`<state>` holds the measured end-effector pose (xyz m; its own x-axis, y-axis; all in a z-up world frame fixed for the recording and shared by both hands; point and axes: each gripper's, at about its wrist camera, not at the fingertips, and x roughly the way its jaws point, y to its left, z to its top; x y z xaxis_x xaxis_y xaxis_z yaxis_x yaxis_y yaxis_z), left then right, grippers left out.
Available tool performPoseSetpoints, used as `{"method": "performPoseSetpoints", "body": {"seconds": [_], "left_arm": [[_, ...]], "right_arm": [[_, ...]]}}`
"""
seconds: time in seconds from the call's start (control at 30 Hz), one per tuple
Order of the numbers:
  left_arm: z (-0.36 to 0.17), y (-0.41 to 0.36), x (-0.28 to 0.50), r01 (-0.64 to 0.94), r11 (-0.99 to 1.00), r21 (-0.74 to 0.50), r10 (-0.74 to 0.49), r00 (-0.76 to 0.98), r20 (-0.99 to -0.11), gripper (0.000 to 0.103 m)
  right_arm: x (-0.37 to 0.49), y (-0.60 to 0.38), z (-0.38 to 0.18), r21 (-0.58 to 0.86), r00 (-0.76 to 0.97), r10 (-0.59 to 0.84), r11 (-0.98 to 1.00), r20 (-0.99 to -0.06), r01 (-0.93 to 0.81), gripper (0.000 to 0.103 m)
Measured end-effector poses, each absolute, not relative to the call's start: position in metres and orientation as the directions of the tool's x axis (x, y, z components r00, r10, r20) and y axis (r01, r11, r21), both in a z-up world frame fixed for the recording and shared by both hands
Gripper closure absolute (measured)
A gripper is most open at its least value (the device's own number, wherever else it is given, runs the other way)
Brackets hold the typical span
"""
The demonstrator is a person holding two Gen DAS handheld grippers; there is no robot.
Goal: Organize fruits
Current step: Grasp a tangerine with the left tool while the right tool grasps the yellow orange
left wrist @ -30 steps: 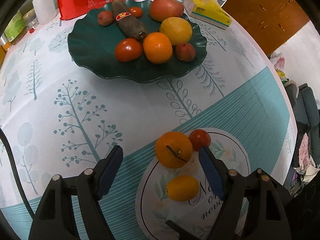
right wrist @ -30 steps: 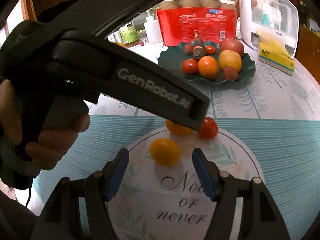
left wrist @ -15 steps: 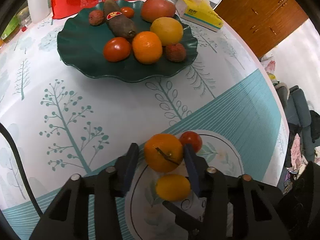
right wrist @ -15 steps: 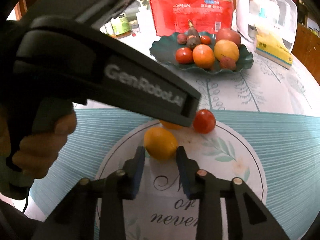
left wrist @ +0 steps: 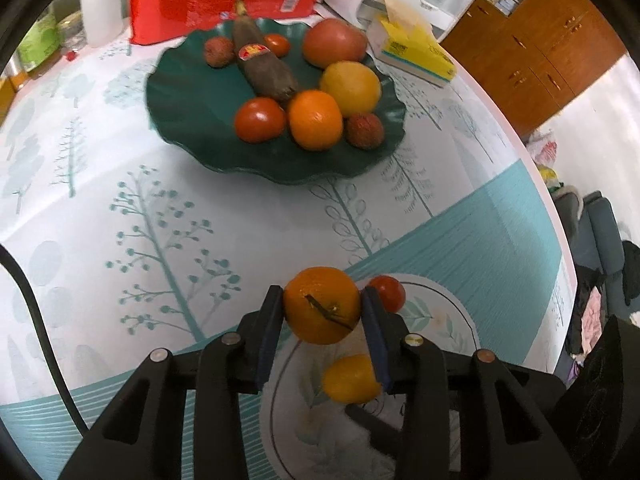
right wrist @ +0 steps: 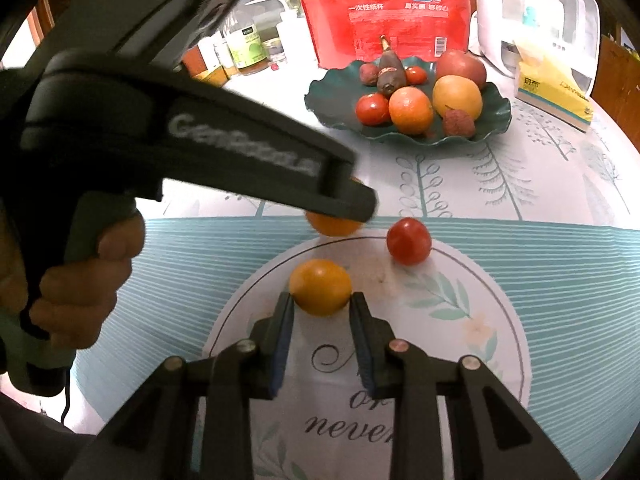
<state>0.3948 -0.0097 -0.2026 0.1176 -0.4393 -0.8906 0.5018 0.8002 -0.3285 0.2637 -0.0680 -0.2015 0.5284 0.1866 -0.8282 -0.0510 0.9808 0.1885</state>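
With both claws low over the tablecloth, left gripper has its jaws closing on the orange, pads pressed against both its sides, stem toward the camera. Person's hand grips that tool's handle at the left of the right view. Right gripper is clamped on the small yellow fruit, which sits at the near-left of the round printed emblem. Tomato lies loose on the cloth just right of the orange, touching neither claw. Green plate is further back, well apart, loaded with a tomato, orange, lemon, apple, lychees and a dark banana. Red pack stands behind it, tissue box to the right.
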Motion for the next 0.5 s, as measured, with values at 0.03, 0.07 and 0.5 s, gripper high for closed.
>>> {"method": "performPoseSetpoints", "body": {"seconds": [0.03,0.07,0.5], "left_arm": [[-0.199,-0.007,0.397,0.496,0.805,-0.324,-0.438,0.13,-0.89,0.065],[-0.195,-0.005,0.399,0.492,0.809,-0.321,-0.439,0.143,-0.887,0.065],[-0.139,0.019,0.431,0.431,0.856,-0.284,-0.437,0.312,-0.844,0.065]], "right_arm": [[0.266,-0.071,-0.199,0.19,0.53,0.187,0.981,-0.827,-0.048,0.075],[0.267,-0.074,-0.196,0.193,0.532,0.189,0.98,-0.825,-0.049,0.079],[0.29,-0.102,-0.157,0.157,0.591,0.18,0.983,-0.786,-0.09,0.09]]}}
